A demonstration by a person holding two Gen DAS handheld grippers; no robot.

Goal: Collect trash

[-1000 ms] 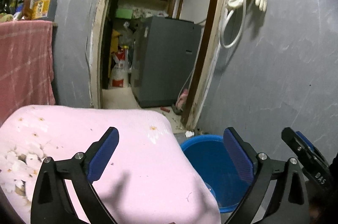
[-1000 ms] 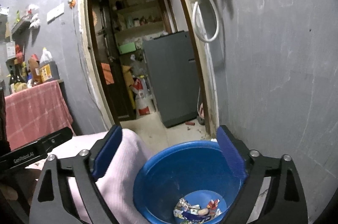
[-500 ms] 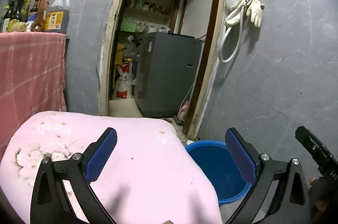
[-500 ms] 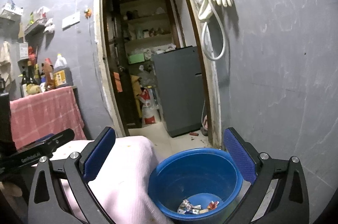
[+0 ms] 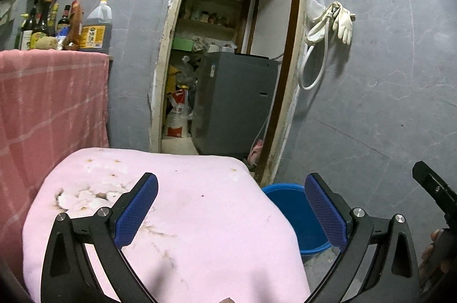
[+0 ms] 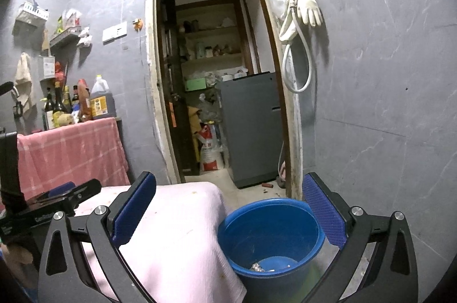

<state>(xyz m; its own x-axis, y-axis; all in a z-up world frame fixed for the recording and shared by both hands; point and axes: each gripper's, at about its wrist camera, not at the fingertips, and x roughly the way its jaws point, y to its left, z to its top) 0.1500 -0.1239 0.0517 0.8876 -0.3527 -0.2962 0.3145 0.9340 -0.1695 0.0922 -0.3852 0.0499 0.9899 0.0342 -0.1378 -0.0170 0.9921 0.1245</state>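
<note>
My left claw (image 5: pixel 231 206) released over pink cloth (image 5: pixel 182 217); right claw (image 6: pixel 228 208) released, bucket (image 6: pixel 271 234) below (scraps (image 6: pixel 258 266) inside), touching cloth edge.

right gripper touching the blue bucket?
Apart. In the right wrist view the right gripper hangs open above the blue bucket; its fingers frame the rim from nearer the camera, holding nothing.

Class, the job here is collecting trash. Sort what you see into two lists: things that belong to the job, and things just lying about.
Belongs to the job:
blue bucket
trash scraps in its bottom
left hand-held gripper, open
right hand-held gripper, open

Just lying about:
rubber gloves and white hose on the wall
bottles
grey appliance
pink cloth-covered surface
</note>
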